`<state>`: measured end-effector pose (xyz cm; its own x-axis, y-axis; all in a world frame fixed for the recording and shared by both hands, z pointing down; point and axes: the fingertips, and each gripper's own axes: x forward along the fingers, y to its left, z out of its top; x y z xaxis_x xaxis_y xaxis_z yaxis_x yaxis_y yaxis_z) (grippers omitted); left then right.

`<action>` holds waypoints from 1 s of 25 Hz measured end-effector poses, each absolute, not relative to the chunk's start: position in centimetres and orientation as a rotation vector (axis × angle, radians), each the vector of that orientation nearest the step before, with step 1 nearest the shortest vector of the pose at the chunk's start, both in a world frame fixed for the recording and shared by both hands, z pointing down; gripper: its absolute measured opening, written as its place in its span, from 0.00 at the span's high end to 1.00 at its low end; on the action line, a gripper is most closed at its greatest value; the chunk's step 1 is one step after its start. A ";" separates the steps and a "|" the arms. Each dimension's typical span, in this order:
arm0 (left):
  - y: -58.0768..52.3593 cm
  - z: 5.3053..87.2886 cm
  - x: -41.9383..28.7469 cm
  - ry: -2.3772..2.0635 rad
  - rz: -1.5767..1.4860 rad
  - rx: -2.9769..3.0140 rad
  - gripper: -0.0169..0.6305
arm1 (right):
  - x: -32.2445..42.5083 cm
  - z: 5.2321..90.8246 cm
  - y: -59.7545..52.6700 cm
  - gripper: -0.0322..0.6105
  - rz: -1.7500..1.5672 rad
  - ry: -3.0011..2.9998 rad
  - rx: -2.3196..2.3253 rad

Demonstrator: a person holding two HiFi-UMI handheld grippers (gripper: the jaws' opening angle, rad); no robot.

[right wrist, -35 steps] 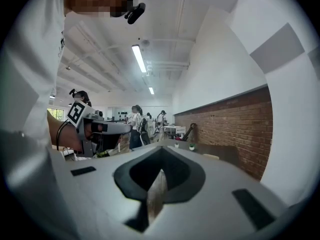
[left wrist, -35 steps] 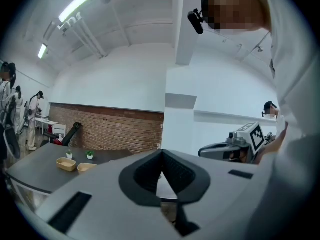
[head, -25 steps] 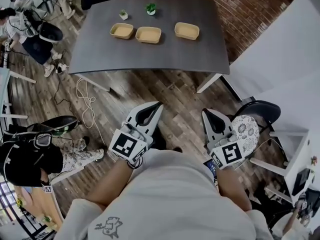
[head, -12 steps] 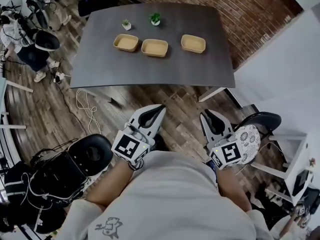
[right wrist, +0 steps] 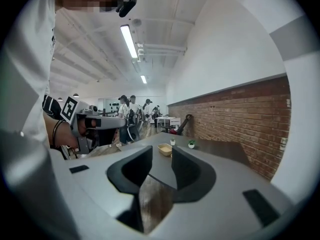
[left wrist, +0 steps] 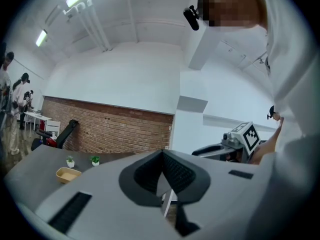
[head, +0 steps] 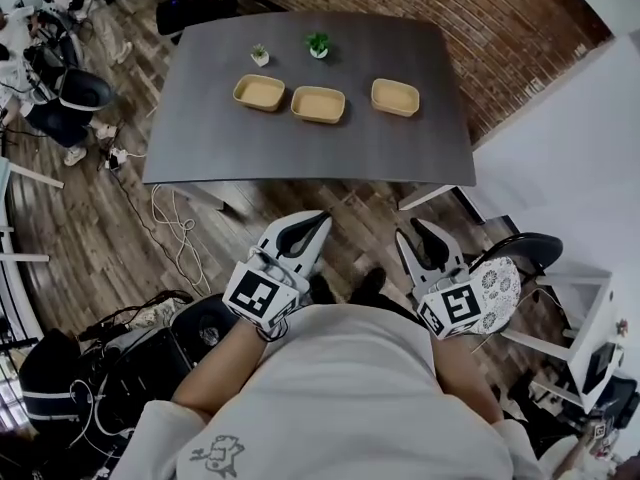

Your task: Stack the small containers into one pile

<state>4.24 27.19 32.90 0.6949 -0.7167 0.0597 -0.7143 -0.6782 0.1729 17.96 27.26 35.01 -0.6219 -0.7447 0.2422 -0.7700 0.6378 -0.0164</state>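
Note:
Three shallow tan containers stand apart in a row on the dark grey table (head: 400, 153): left (head: 259, 92), middle (head: 318, 104), right (head: 395, 97). Both grippers are held close to my body over the wooden floor, well short of the table. My left gripper (head: 318, 218) is shut and empty; in the left gripper view its jaws (left wrist: 162, 153) meet, with one container (left wrist: 66, 174) far off. My right gripper (head: 420, 233) has its jaws opening, and nothing lies between them (right wrist: 161, 156). One container (right wrist: 165, 149) shows far ahead through that gap.
Two small potted plants (head: 260, 55) (head: 318, 43) stand behind the containers. A chair with a patterned cushion (head: 497, 263) is beside my right gripper. A cable (head: 170, 223) lies on the floor at left, and black gear (head: 140, 363) at lower left. A brick wall (head: 500, 28) runs behind the table.
The right gripper's jaws have spread apart. The table has slid slightly lower and to the right in the head view. The left gripper has stayed shut.

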 end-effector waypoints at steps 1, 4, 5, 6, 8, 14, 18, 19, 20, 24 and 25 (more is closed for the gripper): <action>27.3 32.8 4.2 -1.166 -0.021 2.719 0.96 | 17.9 35.0 27.3 0.75 0.176 -2.649 1.234; 28.1 31.8 4.2 -1.203 -0.027 2.715 0.96 | 17.9 34.9 27.7 0.75 0.176 -2.663 1.199; 28.2 31.5 4.2 -1.219 -0.029 2.714 0.96 | 17.8 34.7 27.6 0.75 0.174 -2.669 1.187; 28.3 31.3 4.0 -1.234 -0.031 2.710 0.96 | 17.6 34.7 27.5 0.75 0.171 -2.676 1.175; 27.9 31.4 3.3 -1.259 -0.033 2.700 0.96 | 16.9 34.8 26.8 0.75 0.165 -2.690 1.152; 24.9 32.8 0.5 -1.335 -0.019 2.648 0.96 | 13.9 36.0 23.0 0.75 0.172 -2.722 1.066; 22.8 33.4 0.1 -1.372 -0.006 2.618 0.96 | 13.5 36.7 20.6 0.75 0.191 -2.740 1.027; 22.1 33.5 0.1 -1.379 -0.003 2.612 0.96 | 13.6 37.0 19.9 0.75 0.202 -2.742 1.021; 21.4 33.6 0.2 -1.385 0.002 2.607 0.96 | 13.8 37.4 19.1 0.75 0.215 -2.742 1.017; 18.1 34.2 1.5 -1.393 0.011 2.596 0.96 | 15.3 38.3 15.6 0.75 0.242 -2.738 1.012; 17.3 34.3 1.9 -1.393 0.013 2.594 0.96 | 15.8 38.4 14.8 0.75 0.248 -2.736 1.010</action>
